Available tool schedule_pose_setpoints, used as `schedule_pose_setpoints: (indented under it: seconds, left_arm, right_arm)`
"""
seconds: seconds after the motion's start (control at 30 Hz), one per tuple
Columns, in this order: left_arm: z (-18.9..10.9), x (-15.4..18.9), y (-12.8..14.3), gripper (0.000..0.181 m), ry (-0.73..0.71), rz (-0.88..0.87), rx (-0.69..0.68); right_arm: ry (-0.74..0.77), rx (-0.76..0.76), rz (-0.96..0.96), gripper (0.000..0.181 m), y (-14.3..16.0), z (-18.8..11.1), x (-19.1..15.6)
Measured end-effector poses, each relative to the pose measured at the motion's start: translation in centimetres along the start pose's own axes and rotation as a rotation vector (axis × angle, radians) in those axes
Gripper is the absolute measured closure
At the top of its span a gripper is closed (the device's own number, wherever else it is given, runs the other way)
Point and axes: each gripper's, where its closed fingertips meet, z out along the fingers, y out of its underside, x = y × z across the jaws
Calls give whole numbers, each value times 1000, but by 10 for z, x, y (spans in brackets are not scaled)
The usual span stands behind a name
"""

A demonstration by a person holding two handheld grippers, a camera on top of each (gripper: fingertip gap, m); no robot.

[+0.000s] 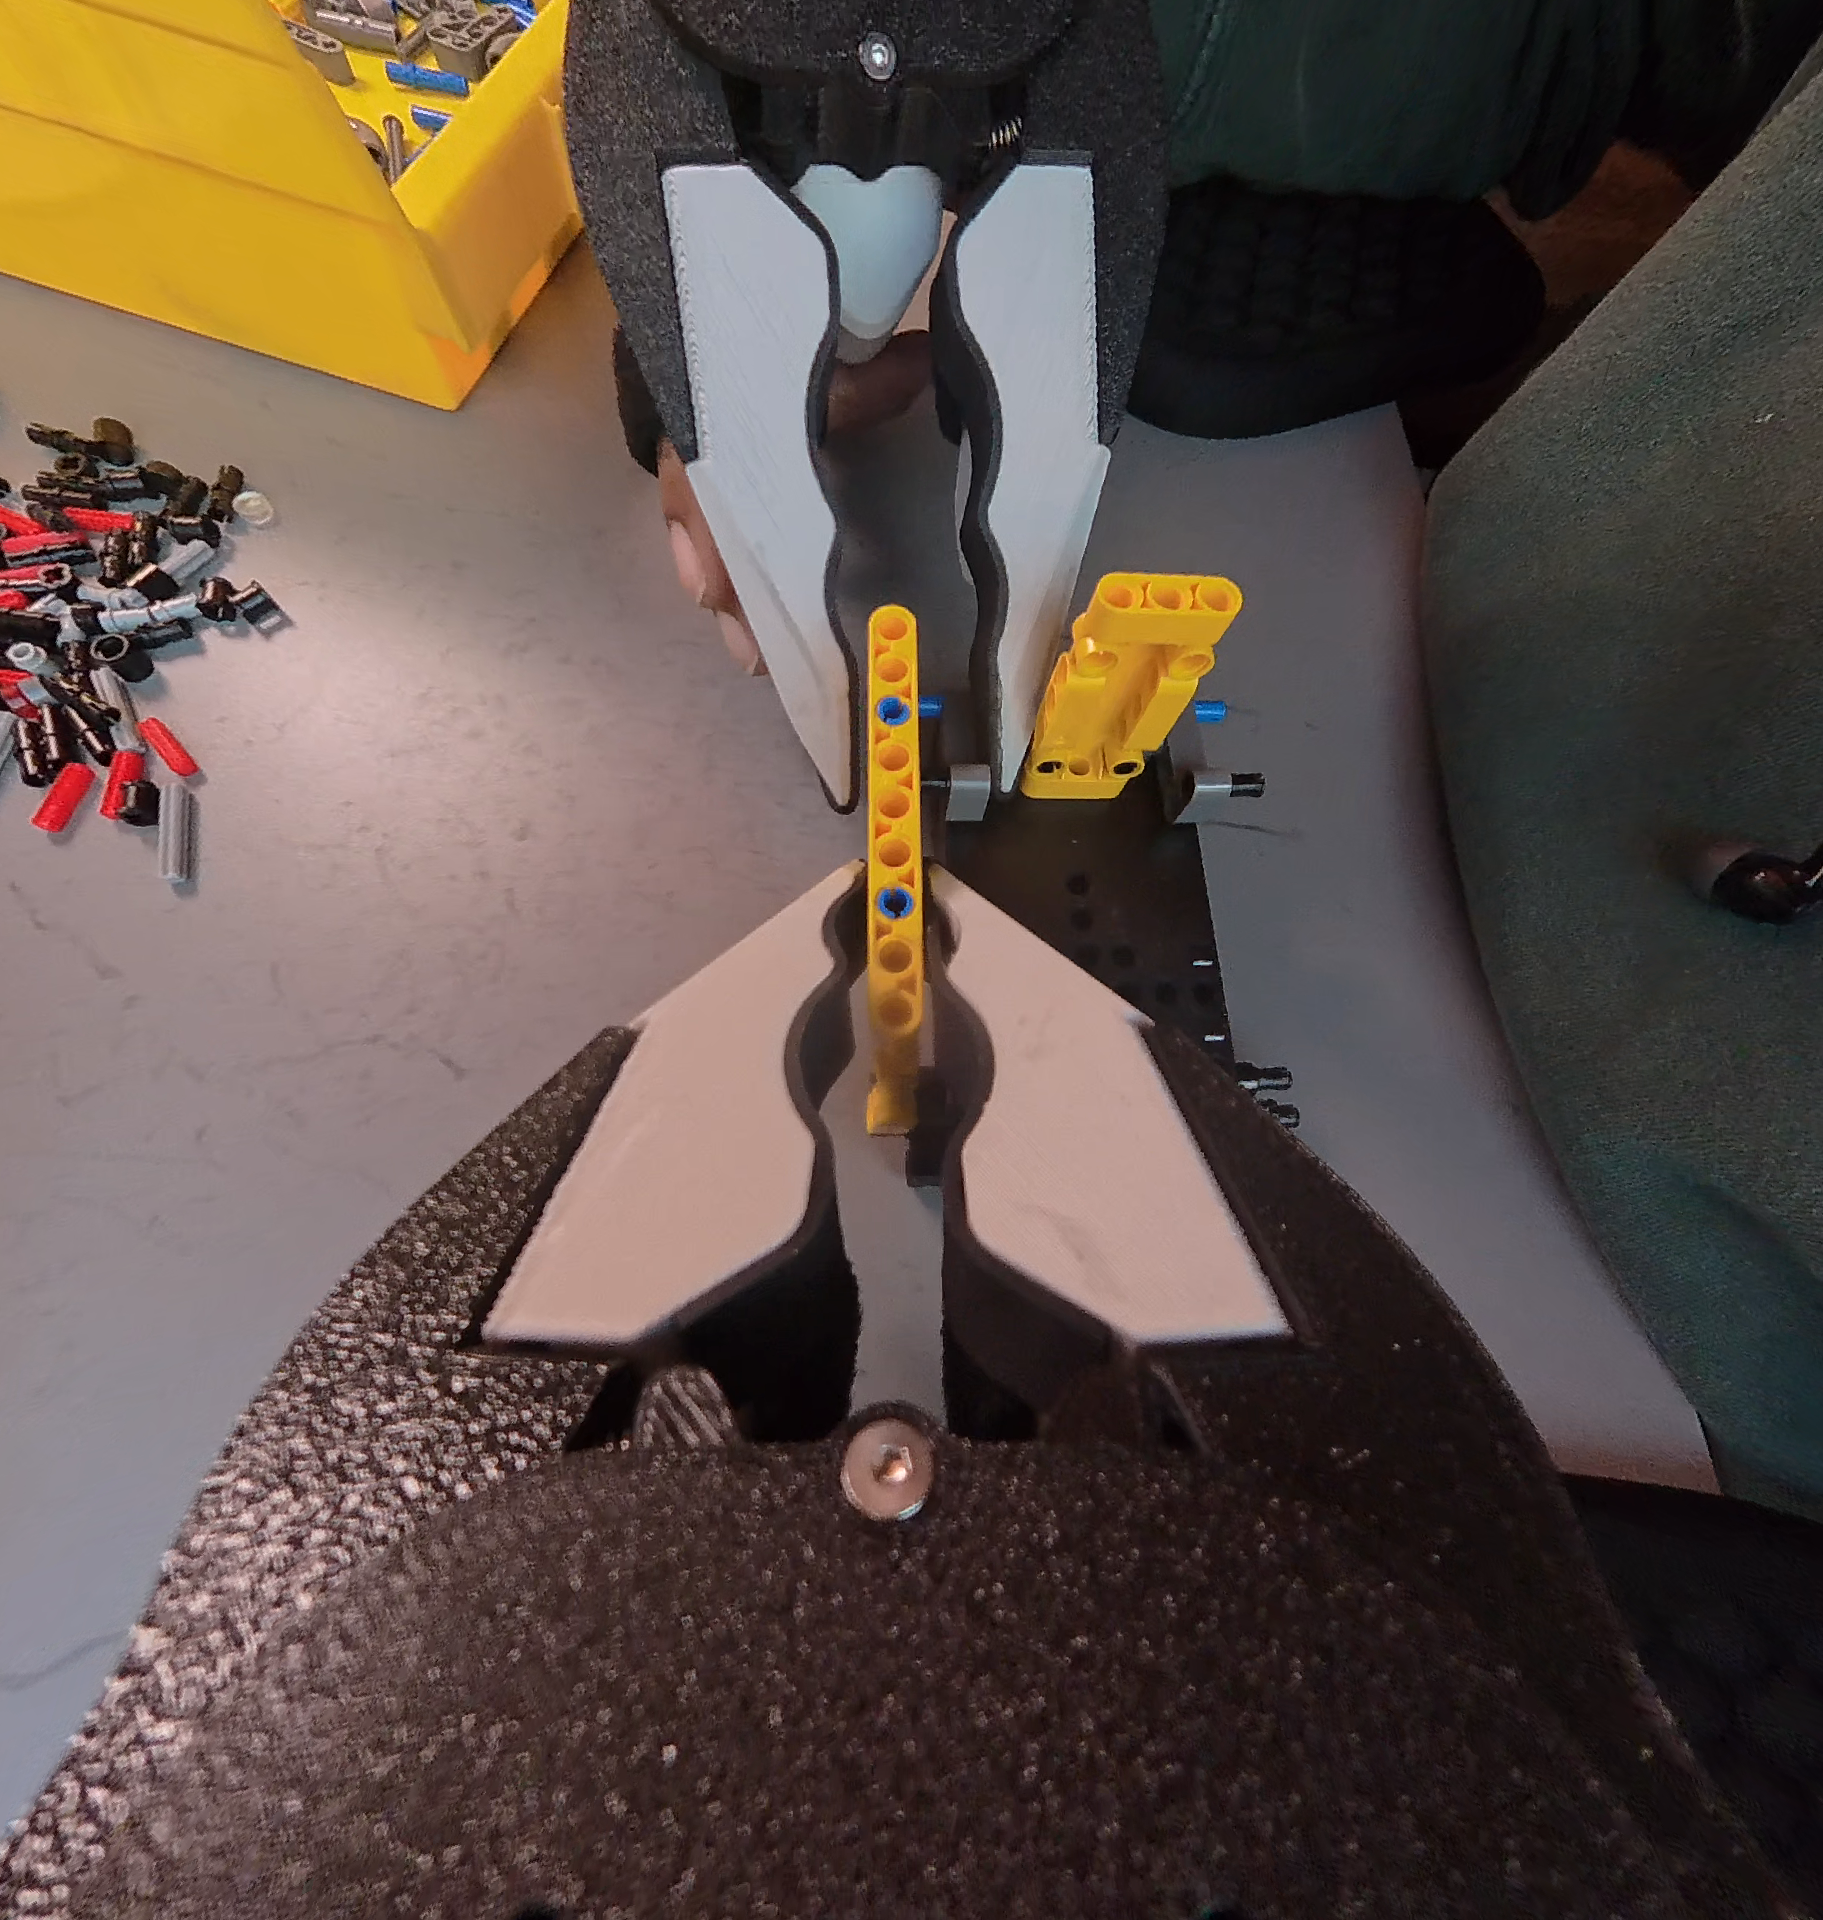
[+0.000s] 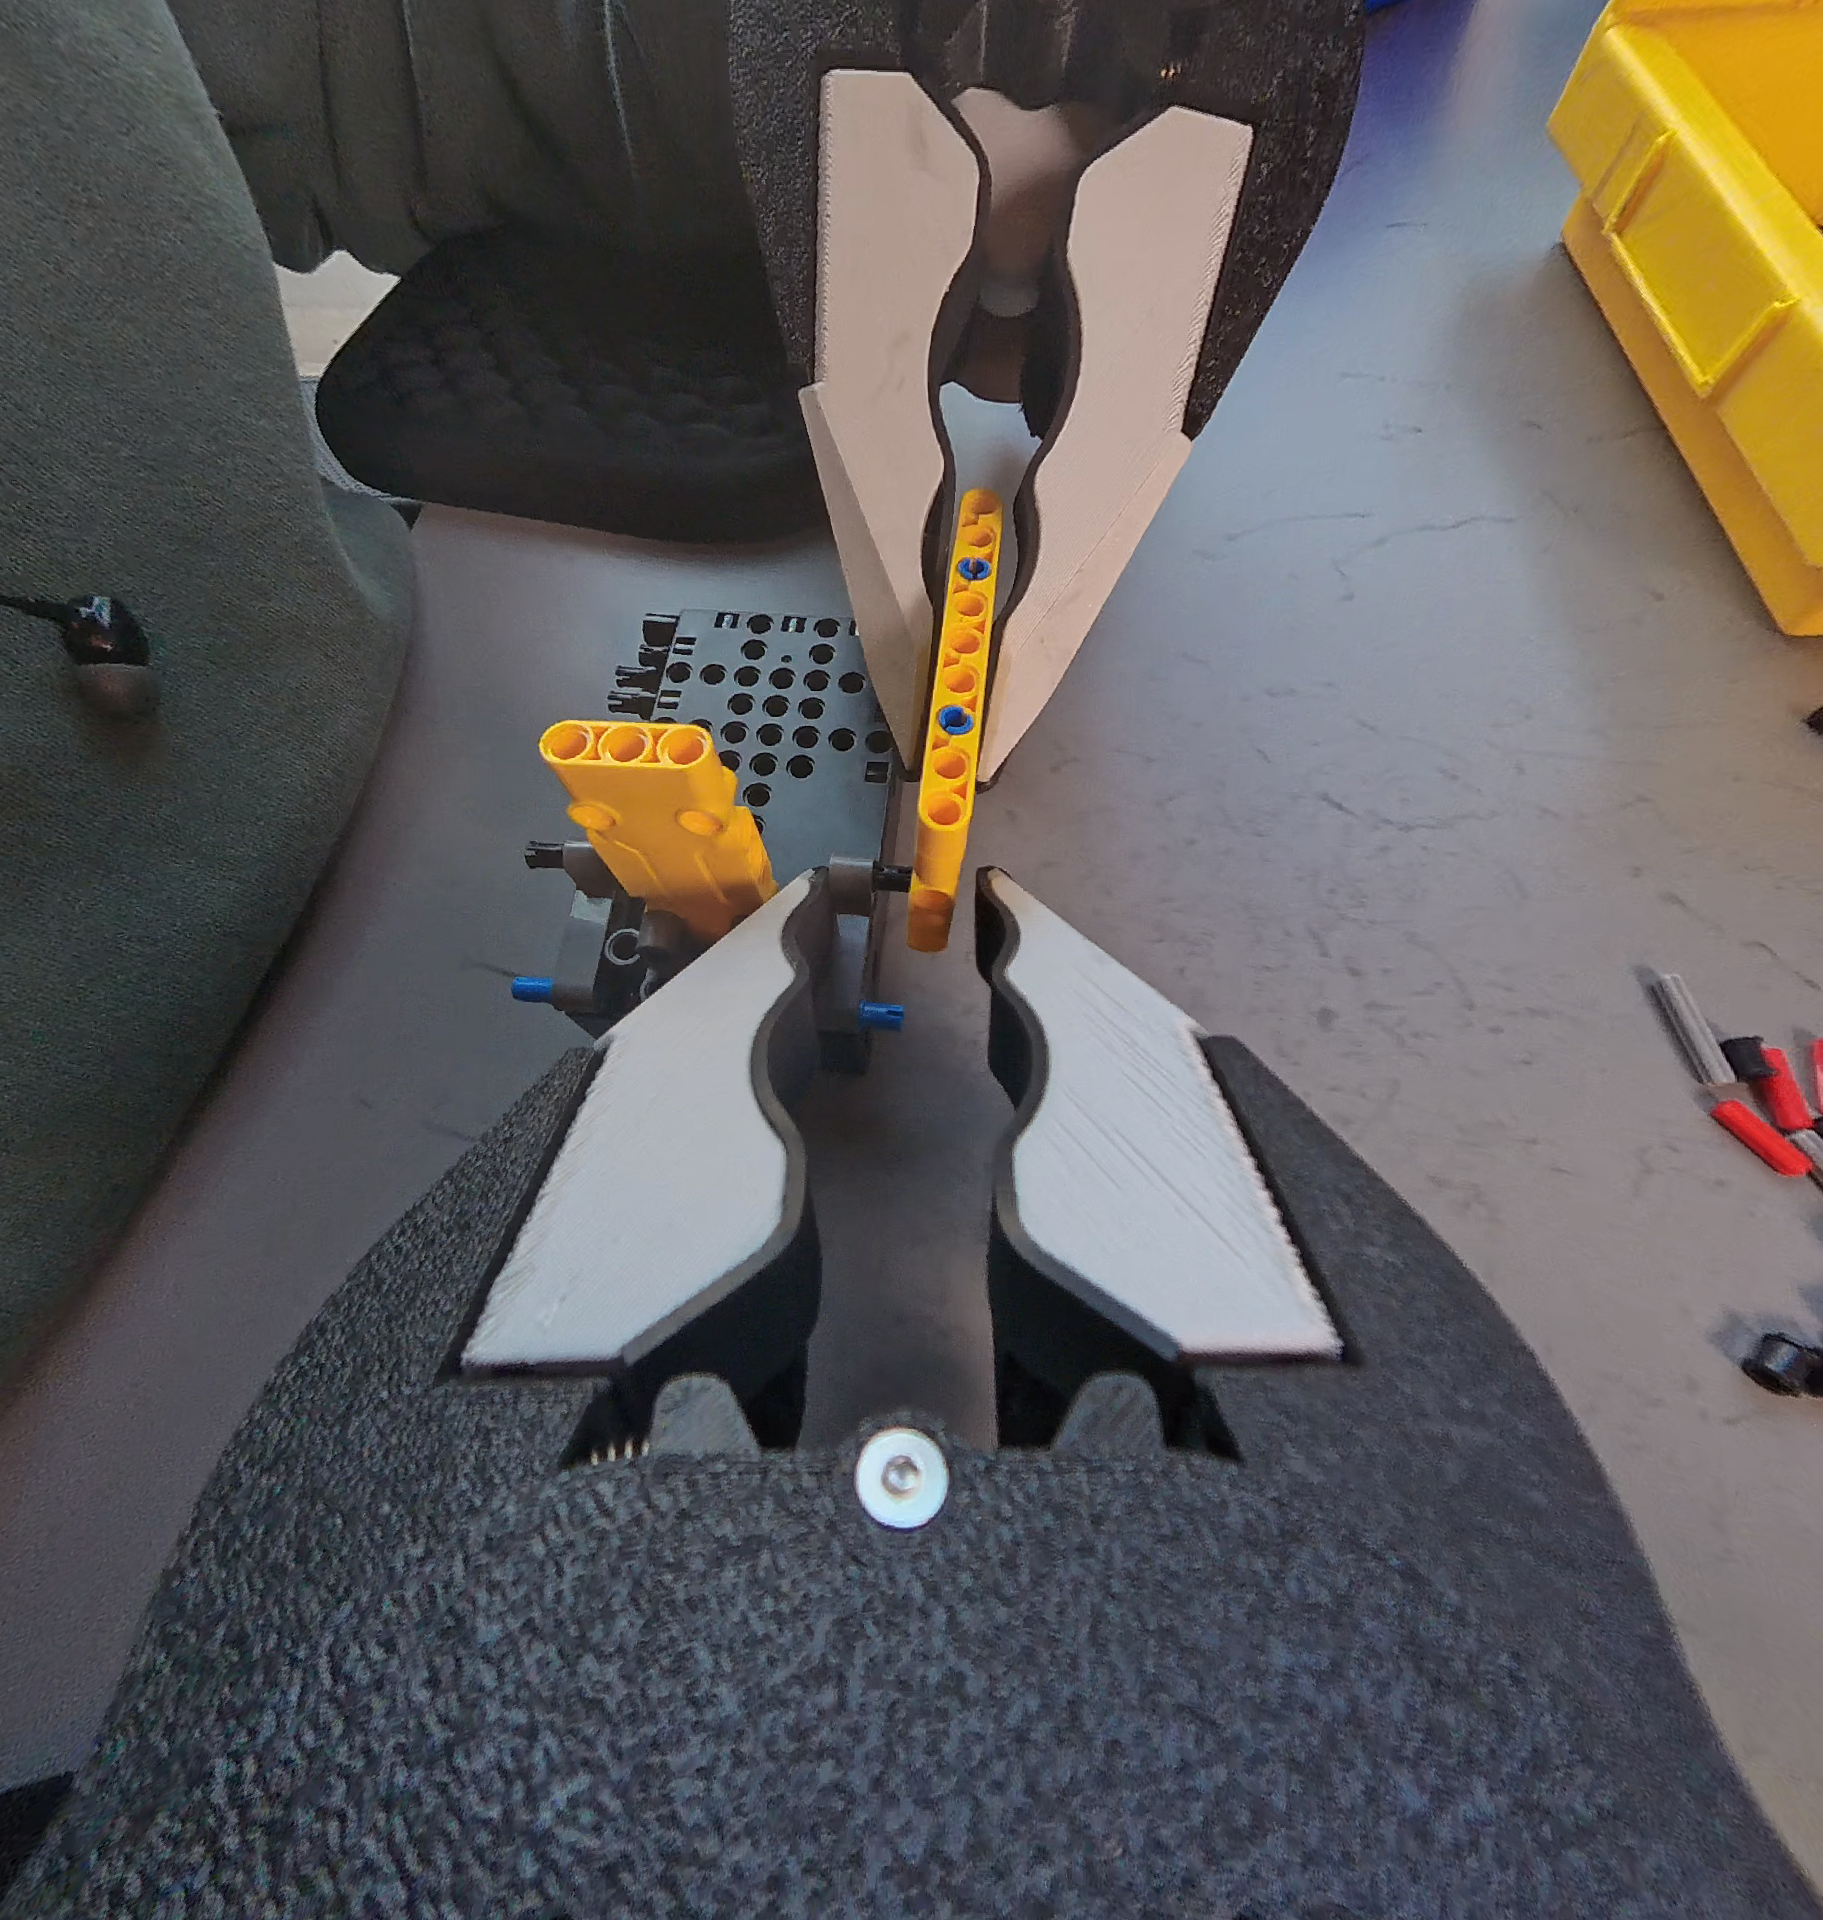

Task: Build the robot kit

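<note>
Yellow bin (image 1: 211,177) cut by frame edge; black plate (image 1: 1125,935) partly hidden behind hand-held gripper.

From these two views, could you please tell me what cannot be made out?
- Lower end of the yellow beam: left wrist view, hidden between the left claw fingers.
- Black plate: right wrist view, its near part hidden by the yellow block.
- Yellow bin: both views, cut off by the frame edge.
- Loose parts: too small to identify.
- Right claw: open, holding nothing.

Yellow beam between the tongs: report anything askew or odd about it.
The yellow beam leans off vertical rather than standing square beside the black perforated plate. Only the left tongs clamp it; the right tongs stand open at its free end.
</note>
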Motion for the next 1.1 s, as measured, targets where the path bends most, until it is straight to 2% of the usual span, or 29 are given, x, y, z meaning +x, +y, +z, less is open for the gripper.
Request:
schedule_pose_setpoints:
  seconds: [0.37, 0.47, 0.53, 0.6, 1.1]
  left_arm:
    - [-2, 7, 3, 174, 64, -22, 20]
    - [0, 8, 2, 173, 45, -3, 17]
    - [6, 12, -2, 157, 35, 26, 10]
    - [13, 10, 3, 151, -10, 71, -56]
    - [21, 6, 1, 163, -13, 42, -70]
  right_arm:
    - [-29, -8, 4, 160, -1, 4, -8]
    - [-31, -9, -3, 160, -1, 4, -8]
    - [-37, -4, -2, 160, -2, 5, -8]
    - [-40, -5, -1, 160, -3, 5, -8]
    - [-3, 5, 6, 160, -2, 1, -3]
